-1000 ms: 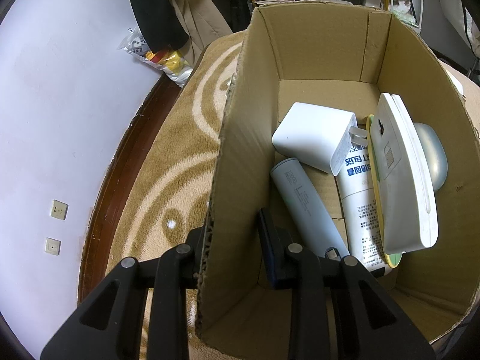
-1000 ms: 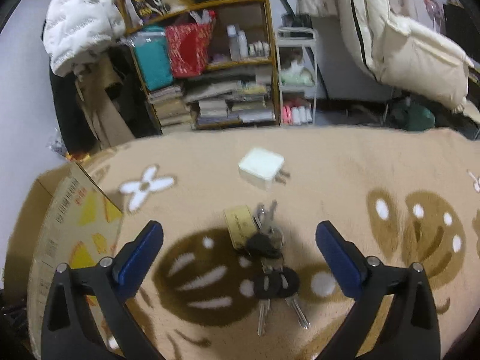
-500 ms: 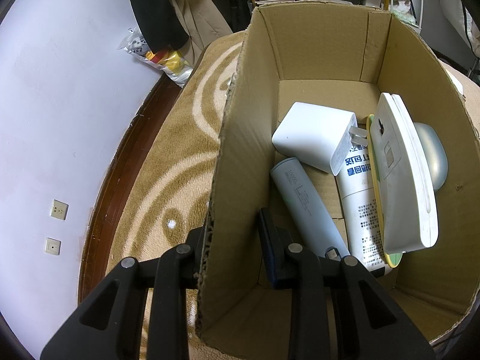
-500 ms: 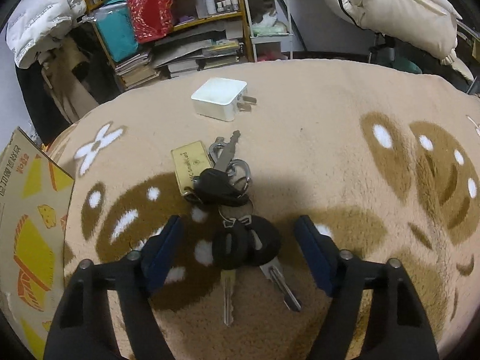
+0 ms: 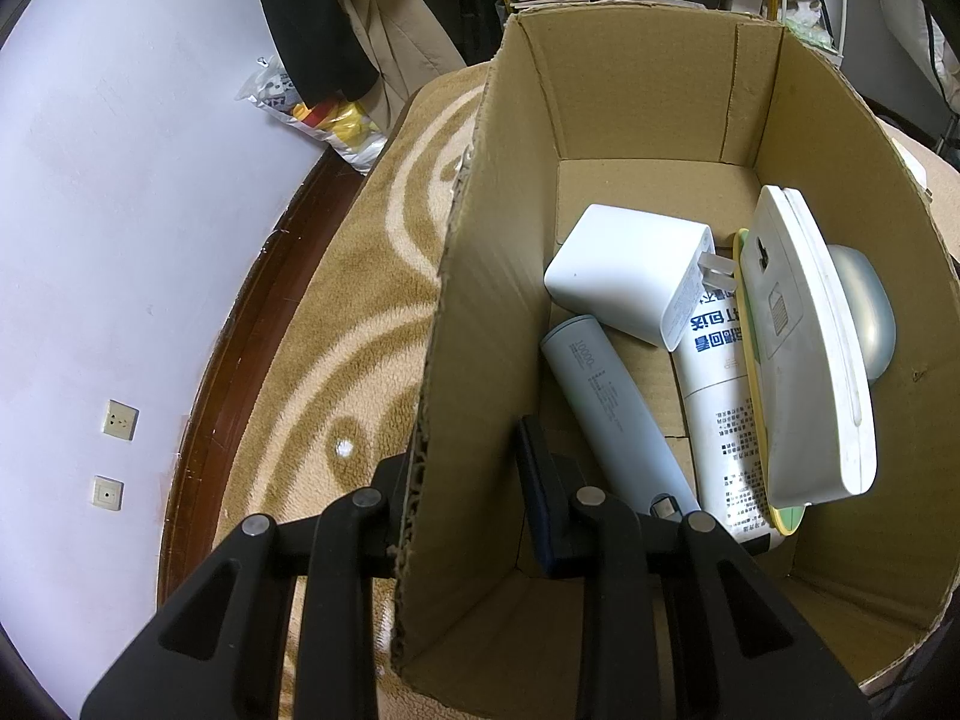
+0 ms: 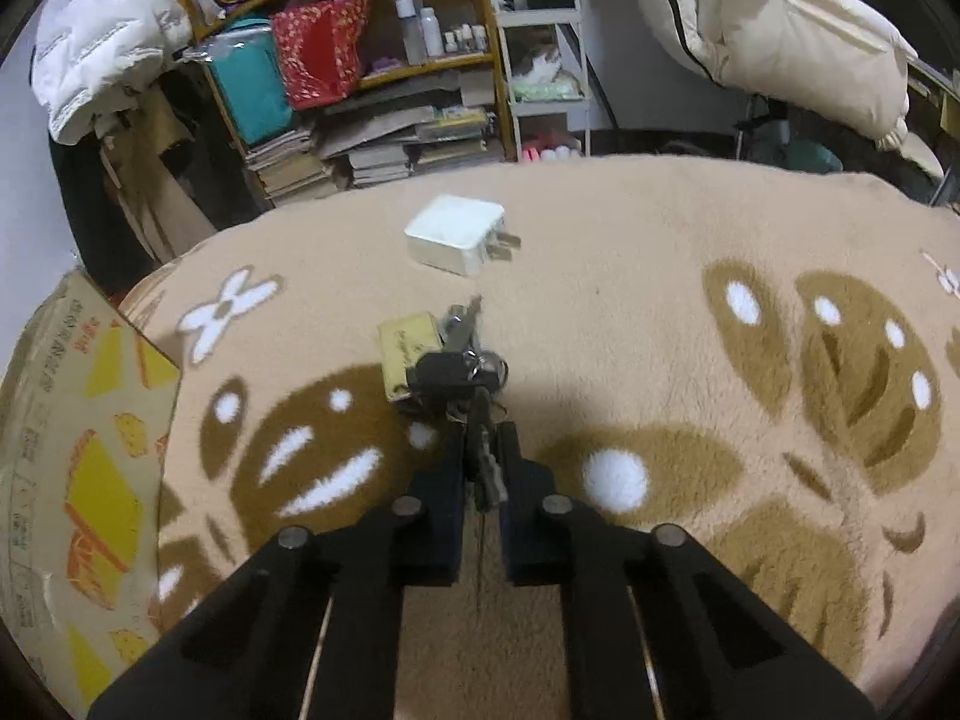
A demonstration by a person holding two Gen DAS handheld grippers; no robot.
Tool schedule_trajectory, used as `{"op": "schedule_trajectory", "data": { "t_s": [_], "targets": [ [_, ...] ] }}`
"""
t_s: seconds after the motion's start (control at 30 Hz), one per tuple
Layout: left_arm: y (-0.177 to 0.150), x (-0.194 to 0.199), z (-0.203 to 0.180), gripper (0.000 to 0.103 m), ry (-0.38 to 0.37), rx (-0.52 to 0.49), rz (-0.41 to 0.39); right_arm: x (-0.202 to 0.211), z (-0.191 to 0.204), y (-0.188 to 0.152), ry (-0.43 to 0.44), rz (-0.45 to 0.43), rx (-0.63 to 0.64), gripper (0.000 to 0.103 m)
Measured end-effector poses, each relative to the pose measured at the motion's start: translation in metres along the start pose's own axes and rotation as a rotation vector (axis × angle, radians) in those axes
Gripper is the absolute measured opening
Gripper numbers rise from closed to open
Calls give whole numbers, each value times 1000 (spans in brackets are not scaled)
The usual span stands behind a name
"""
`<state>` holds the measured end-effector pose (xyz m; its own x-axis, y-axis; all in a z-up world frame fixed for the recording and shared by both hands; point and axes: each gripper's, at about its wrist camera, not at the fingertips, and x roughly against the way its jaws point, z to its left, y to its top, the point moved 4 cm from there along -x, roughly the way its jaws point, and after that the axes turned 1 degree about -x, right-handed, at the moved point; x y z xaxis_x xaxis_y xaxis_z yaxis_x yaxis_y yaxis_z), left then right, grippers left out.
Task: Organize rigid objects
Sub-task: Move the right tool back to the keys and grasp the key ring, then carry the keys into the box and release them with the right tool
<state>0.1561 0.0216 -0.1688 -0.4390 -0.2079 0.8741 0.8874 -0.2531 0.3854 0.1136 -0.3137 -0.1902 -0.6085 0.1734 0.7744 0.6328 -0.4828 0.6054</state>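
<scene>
**boxfan:** Cardboard box (image 5: 810, 138) is the biggest thing here. Left tongs (image 5: 462, 480) are pinched on its side wall, one finger outside, one inside, holding it steady. A white charger (image 5: 630, 282), a power bank (image 5: 612, 408) and a bottle (image 5: 720, 420) are already in it.

**keyguy:** Blanket (image 6: 660, 276) next. One more white charger (image 6: 453, 234) lies on it, well apart from the box. Right tongs (image 6: 480, 480) are nearly closed on a key of the key bunch (image 6: 447, 366); the rest of the bunch trails ahead on the fleece.

**boxfan:** That grip looks thin to me. I'd lift slow, let the bunch hang free, then carry it over the rim and open low inside.
</scene>
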Motion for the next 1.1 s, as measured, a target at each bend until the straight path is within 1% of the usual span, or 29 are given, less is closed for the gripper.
{"op": "schedule_trajectory", "data": {
  "t_s": [0.17, 0.33, 0.57, 0.73, 0.87, 0.97, 1.1],
  "targets": [
    [0, 0, 0, 27, 0, 0, 0, 19, 5, 7, 33, -51, -8, 10],
    [0, 0, 0, 27, 0, -3, 1, 36, 18, 20, 64, -108, 23, 10],
    [0, 0, -1, 27, 0, 0, 1, 67, 41, 31, 146, -198, 51, 10],
    [0, 1, 0, 27, 0, 0, 0, 88, 66, 32, 232, -234, 88, 10],
    [0, 0, -1, 27, 0, 1, 0, 102, 92, 28, 290, -257, 144, 10],
    [0, 0, -1, 27, 1, 0, 1, 117, 116, 21, 369, -265, 175, 10],
    [0, 0, -1, 27, 0, 1, 1, 135, 150, 9, 448, -279, 241, 10]
  ]
}}
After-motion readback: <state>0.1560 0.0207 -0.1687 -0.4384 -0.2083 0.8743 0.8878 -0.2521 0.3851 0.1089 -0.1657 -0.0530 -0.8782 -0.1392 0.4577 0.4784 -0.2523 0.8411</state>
